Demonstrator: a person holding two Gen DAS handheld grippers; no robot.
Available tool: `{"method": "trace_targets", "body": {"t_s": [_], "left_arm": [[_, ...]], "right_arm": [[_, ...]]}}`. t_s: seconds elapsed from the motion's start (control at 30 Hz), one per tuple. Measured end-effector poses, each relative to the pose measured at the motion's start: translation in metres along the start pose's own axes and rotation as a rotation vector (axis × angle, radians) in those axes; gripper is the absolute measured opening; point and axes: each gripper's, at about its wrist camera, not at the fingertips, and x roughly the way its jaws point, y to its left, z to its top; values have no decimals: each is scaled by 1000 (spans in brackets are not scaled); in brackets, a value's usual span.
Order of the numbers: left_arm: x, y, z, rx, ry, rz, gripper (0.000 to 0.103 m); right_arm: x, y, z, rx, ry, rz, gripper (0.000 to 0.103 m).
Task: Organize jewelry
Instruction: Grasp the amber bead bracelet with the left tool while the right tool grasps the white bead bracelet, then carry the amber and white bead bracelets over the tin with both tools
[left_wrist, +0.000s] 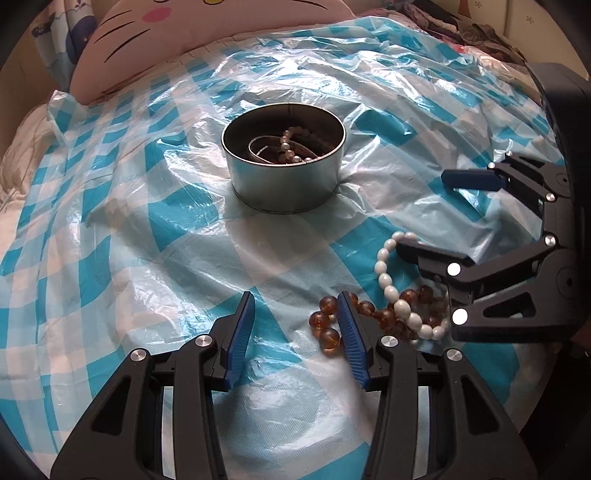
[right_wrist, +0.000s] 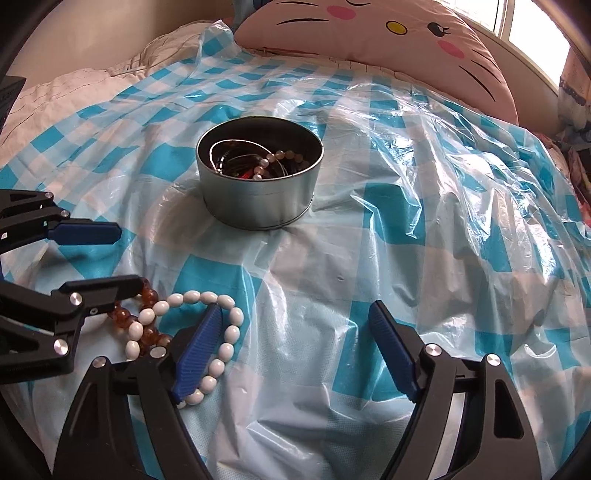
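A round metal tin (left_wrist: 284, 173) (right_wrist: 258, 192) stands on the blue-checked plastic sheet and holds several pieces of jewelry, among them a pearl string. A white bead bracelet (left_wrist: 388, 284) (right_wrist: 225, 350) and an amber bead bracelet (left_wrist: 325, 321) (right_wrist: 147, 295) lie overlapping on the sheet. My left gripper (left_wrist: 295, 321) (right_wrist: 114, 258) is open, its right finger over the amber beads. My right gripper (right_wrist: 295, 332) (left_wrist: 421, 214) is open, its left finger reaching into the white bracelet's loop. Neither holds anything.
The plastic sheet (left_wrist: 147, 258) (right_wrist: 443, 258) is wrinkled and covers a bed. A pink cat-face pillow (left_wrist: 184, 37) (right_wrist: 369, 33) lies at the far edge. Crumpled clothes (left_wrist: 480, 33) lie at the far right in the left wrist view.
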Motion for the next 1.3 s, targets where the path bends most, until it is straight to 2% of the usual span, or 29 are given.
{"method": "trace_targets", "body": {"t_s": [0.13,0.2,0.23,0.3,0.37,0.47,0.53,0.67,0.73,0.8,0.93,0.97,1.0,1.03,1.1,1.2,1.3], "left_arm": [[-1,-3,-6,41,9,-17,44],[-1,-3,-7,51,8,-24,42],[-1,-5,-7,63,7,-35,38],[-1,-14,-7,110,2,-48,23],[-1,-24,-8,164,7,-53,15],[-4,-28,-10,184,10,-80,13],[-6,-24,-9,165,9,-77,11],[-5,4,-4,49,10,35,11],[-5,17,-4,2,14,17,11],[-4,20,-5,-12,20,1,11],[3,15,-6,-2,40,0,12],[5,14,-5,1,44,2,11],[6,12,-4,3,49,3,11],[6,10,-4,5,50,3,11],[2,10,-1,-26,43,-38,11],[-15,21,4,-135,-16,-164,11],[-30,32,7,-246,-71,-279,11]], "right_arm": [[4,-13,0,66,9,-25,83],[2,-11,0,60,0,-33,83],[0,-8,0,41,-14,-39,83],[-5,2,1,-8,-43,-33,83],[-6,10,2,-56,-54,-15,83],[-2,17,1,-99,-46,22,82],[1,13,1,-85,-32,54,76],[3,-4,0,4,-6,56,55],[1,-5,-1,18,-7,58,48],[-1,0,0,4,-13,88,47],[4,11,2,-46,5,95,47],[5,12,2,-53,6,97,44],[6,13,3,-53,8,113,31],[6,12,3,-44,9,122,25],[6,2,3,35,21,193,10],[4,-28,-3,261,25,390,8],[-3,-61,-17,495,-16,588,8]]}}
